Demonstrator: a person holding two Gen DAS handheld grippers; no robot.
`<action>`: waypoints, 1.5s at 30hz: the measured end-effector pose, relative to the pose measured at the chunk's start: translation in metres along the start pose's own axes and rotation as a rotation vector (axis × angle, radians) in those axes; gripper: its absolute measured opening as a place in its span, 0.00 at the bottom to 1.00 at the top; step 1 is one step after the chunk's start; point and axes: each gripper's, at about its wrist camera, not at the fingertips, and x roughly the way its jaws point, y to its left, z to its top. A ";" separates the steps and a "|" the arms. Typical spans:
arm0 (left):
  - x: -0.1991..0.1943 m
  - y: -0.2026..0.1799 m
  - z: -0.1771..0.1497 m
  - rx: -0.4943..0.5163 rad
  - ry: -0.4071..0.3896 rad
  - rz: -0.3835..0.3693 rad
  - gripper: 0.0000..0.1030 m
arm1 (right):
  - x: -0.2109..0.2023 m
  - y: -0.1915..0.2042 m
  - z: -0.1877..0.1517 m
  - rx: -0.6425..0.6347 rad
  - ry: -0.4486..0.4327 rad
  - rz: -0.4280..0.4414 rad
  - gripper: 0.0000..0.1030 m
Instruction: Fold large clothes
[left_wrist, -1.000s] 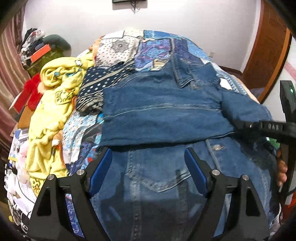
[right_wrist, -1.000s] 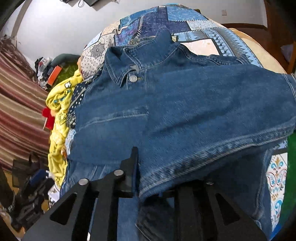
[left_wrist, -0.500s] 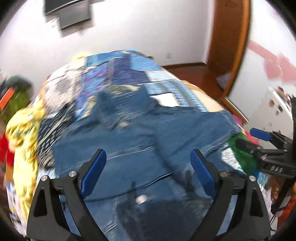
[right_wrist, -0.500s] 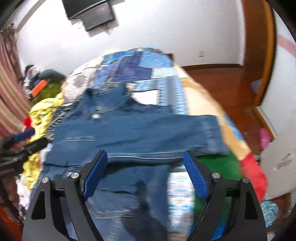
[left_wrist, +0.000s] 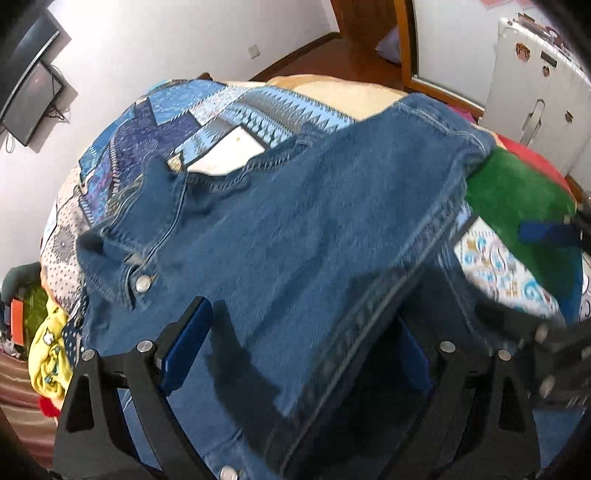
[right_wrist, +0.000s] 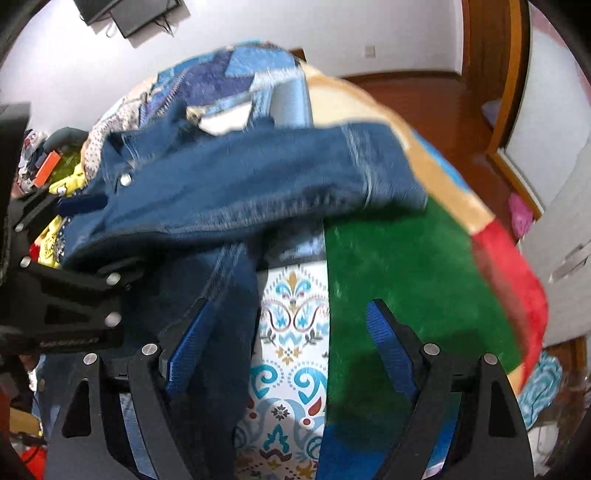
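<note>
Two wrist fisheyes, close above the bed, angled steeply downward.
Sharing the denim jacket, patchwork quilt and far wall.

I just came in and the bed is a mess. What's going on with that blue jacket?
A person is folding a denim jacket on the bed, using a gripper in each hand. One sleeve already lies folded across the front. Both the left gripper and the right gripper are open above the cloth, holding nothing. The right one's fingers have just opened.
</note>
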 end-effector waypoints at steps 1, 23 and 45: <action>0.001 0.000 0.003 -0.002 -0.007 0.001 0.90 | 0.001 0.000 -0.002 0.001 -0.008 -0.004 0.79; -0.043 0.167 -0.093 -0.610 -0.083 -0.125 0.20 | 0.010 0.005 -0.009 -0.078 -0.012 -0.059 0.89; -0.049 0.098 -0.091 -0.236 -0.064 0.025 0.67 | -0.023 0.026 0.016 -0.076 -0.072 -0.070 0.90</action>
